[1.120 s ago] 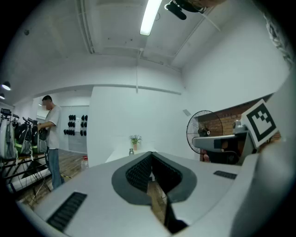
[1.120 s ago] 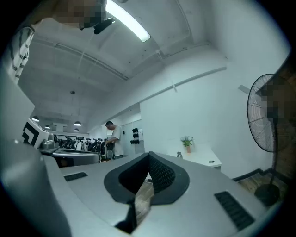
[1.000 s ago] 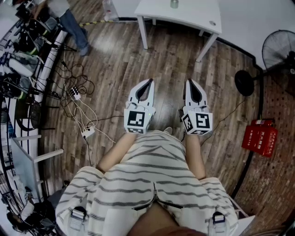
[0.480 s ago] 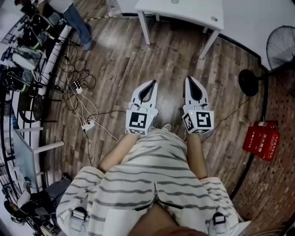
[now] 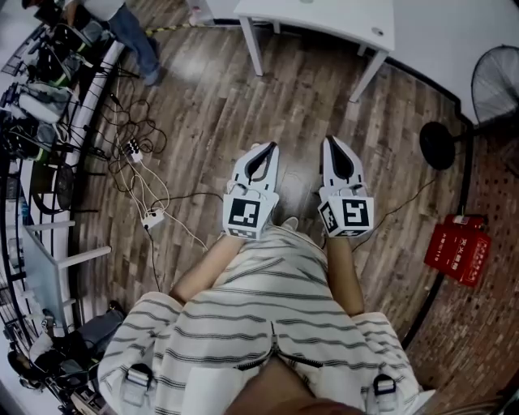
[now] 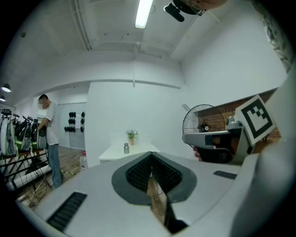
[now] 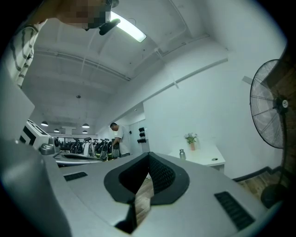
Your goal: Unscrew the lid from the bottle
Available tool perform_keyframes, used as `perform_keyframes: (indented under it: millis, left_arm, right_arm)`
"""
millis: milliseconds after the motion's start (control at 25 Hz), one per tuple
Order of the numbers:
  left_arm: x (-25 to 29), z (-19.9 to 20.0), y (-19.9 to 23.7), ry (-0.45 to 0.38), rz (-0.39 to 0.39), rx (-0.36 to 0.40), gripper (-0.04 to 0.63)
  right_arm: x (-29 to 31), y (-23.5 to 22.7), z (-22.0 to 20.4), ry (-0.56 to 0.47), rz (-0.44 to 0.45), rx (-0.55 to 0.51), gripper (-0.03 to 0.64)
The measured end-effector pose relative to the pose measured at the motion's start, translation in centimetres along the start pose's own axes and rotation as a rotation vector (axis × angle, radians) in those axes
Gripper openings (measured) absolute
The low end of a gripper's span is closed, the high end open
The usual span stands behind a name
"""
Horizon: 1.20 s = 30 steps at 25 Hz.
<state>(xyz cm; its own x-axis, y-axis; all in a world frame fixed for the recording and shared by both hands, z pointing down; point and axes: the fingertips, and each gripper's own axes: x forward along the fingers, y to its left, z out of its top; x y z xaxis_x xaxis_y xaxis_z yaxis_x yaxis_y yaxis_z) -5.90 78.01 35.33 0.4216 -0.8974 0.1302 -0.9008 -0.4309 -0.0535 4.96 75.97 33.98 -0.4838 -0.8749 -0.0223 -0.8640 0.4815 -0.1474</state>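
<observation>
A small metal bottle (image 6: 126,148) with its lid on stands on a white table (image 5: 324,23) across the room, next to a potted plant (image 6: 132,135). The right gripper view also shows the bottle (image 7: 182,154) on that table (image 7: 203,155). My left gripper (image 5: 270,148) and right gripper (image 5: 329,143) are held side by side in front of my body, over the wooden floor, pointing toward the table and far from it. In the gripper views the left gripper (image 6: 151,155) and right gripper (image 7: 149,155) both have their jaws shut with nothing between them.
A standing fan (image 5: 496,81) with a round base (image 5: 440,146) is at the right, and a red box (image 5: 458,250) lies on the brick floor. Cables and a power strip (image 5: 151,218) trail at the left beside equipment racks (image 5: 36,105). A person (image 5: 130,32) stands at the far left.
The head view has shifted slightly, so the table sits nearer the top edge. Both grippers stay shut, side by side, and have barely moved.
</observation>
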Motion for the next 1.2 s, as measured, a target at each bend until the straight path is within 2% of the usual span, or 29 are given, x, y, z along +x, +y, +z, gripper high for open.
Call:
perform_keyframes:
  millis: [400,800,1200]
  left_arm:
    - [8.0,-0.2,4.5,-0.006,-0.017,-0.041,0.000]
    - [21.0,3.2,13.7,-0.014,-0.044,-0.043,0.000]
    - [34.1,5.6,23.4,0.004,-0.137,-0.029,0.000]
  right_arm:
    - [8.7,-3.3,-0.4,0.028,-0.006,-0.026,0.011]
    - [23.3,-7.2,1.4,0.040,-0.021,-0.050,0.011]
    - [38.3,-11.5,3.1,0.040,-0.102,-0.058,0.011]
